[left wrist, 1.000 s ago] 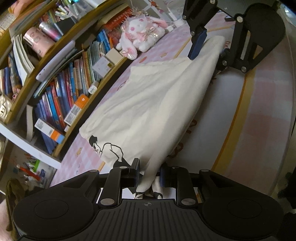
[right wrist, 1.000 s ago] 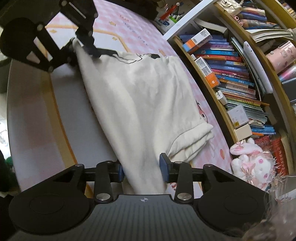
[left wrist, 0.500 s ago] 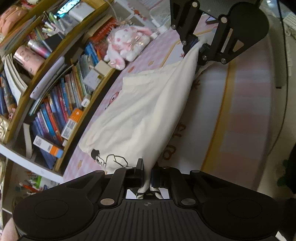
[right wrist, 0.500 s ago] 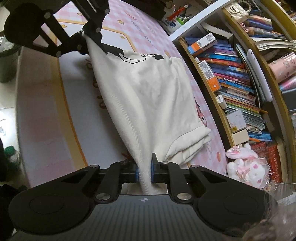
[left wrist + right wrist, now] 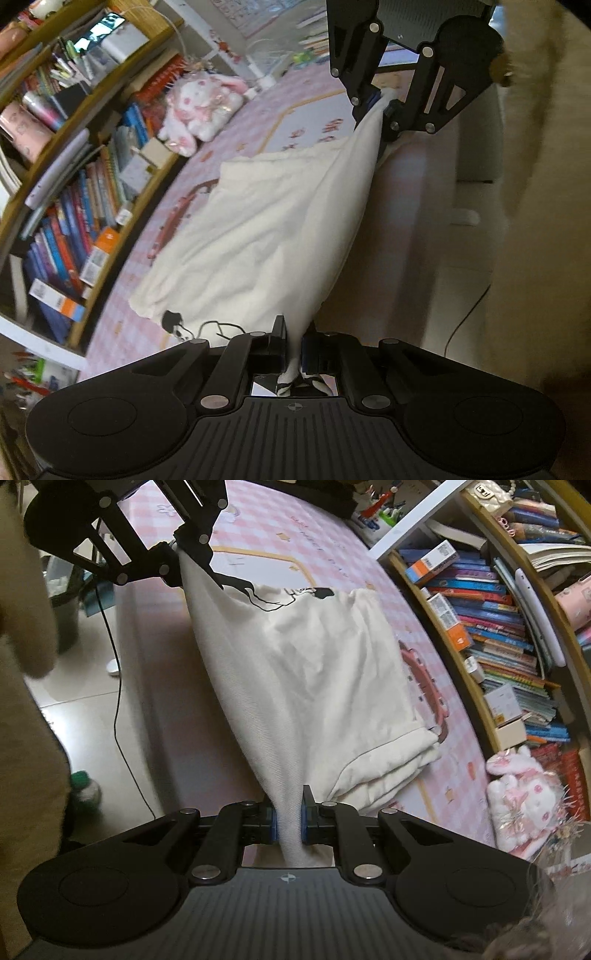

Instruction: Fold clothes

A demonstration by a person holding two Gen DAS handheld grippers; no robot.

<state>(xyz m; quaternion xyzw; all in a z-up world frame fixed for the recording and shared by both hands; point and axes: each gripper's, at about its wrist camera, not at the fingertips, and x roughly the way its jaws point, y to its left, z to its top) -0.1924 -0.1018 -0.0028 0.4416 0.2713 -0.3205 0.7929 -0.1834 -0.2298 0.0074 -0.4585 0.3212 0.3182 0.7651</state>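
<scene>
STEP: we lift one long edge of the cream shirt (image 5: pixel 310 672) off the pink checked bed (image 5: pixel 332 528) | FINGERS: left gripper (image 5: pixel 293 350) and right gripper (image 5: pixel 288 821) pinch that edge's ends | NEXT: carry it evenly toward the bookshelf (image 5: pixel 498 627) side, keeping it taut.

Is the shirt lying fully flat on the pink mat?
No, both tools hold one shirt edge lifted.

dim indoor light | motion blur (left view mostly) | strong fisheye bending at edges
</scene>
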